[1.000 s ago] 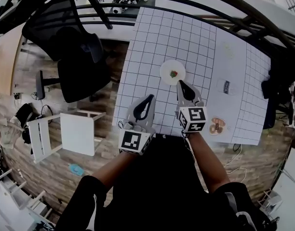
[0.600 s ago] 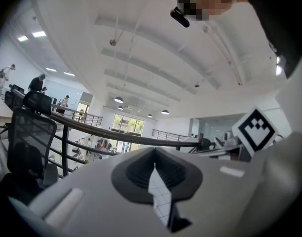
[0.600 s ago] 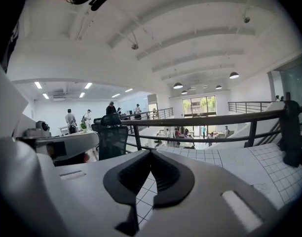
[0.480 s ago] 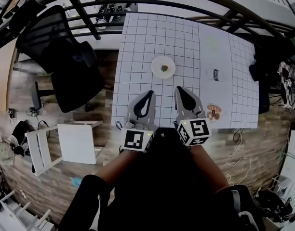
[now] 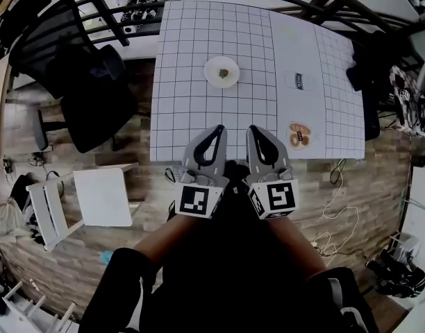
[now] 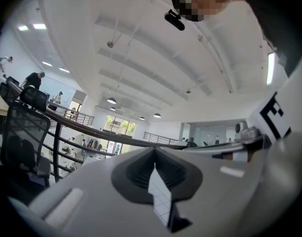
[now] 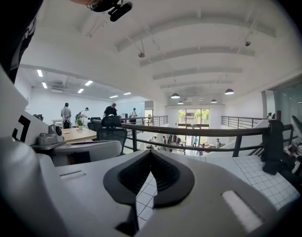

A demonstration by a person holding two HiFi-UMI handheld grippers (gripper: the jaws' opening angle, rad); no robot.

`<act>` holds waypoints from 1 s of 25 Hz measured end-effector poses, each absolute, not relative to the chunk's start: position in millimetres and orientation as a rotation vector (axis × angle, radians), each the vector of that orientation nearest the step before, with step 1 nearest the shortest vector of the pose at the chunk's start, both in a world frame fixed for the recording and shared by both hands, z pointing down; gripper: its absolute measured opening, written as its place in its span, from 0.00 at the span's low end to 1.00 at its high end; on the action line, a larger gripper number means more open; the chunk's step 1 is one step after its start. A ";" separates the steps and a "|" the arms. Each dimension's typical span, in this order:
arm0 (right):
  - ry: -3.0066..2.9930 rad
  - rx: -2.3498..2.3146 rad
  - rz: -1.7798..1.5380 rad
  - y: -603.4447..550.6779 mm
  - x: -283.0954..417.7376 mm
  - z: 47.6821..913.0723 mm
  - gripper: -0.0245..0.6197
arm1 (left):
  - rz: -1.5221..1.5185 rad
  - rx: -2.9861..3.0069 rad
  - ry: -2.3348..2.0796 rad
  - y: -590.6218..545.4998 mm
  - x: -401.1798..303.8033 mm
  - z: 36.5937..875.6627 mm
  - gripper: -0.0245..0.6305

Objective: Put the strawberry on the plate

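The strawberry [image 5: 224, 71] lies on the small white plate [image 5: 215, 66], which rests on the gridded white table [image 5: 192, 96]. Both grippers are held side by side at the table's near edge, well short of the plate. My left gripper [image 5: 217, 129] is shut with nothing in it, and so is my right gripper [image 5: 253, 130]. In the left gripper view the left gripper [image 6: 154, 154] points up at the ceiling with its pads together. The right gripper [image 7: 150, 154] in the right gripper view looks over the railing, pads also together and bare.
A small dish with round brown pieces [image 5: 298, 134] and a dark card [image 5: 298, 81] lie on a white sheet at the table's right. A black office chair [image 5: 73, 61] stands left of the table, a white stool [image 5: 80, 196] lies on the wooden floor, and cables [image 5: 330, 217] trail at right.
My right gripper has drawn back from the plate to sit level with the left. Both grippers and the view have pulled away from the table. The strawberry stays on the plate.
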State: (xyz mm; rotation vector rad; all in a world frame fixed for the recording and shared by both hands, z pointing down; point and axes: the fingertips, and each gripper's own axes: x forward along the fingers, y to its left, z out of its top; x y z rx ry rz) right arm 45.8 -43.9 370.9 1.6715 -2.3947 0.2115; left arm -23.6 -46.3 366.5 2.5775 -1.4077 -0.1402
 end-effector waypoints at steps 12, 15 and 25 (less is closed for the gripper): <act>-2.478 1.621 0.100 61.9 90.7 347.2 0.03 | -0.051 2.574 -1.489 60.4 38.0 353.6 0.05; -2.474 1.568 0.058 92.7 102.1 352.1 0.04 | -0.023 2.567 -1.506 90.7 55.3 357.7 0.05; -2.474 1.593 0.088 175.0 136.0 358.9 0.03 | -0.019 2.589 -1.496 173.9 93.9 358.7 0.05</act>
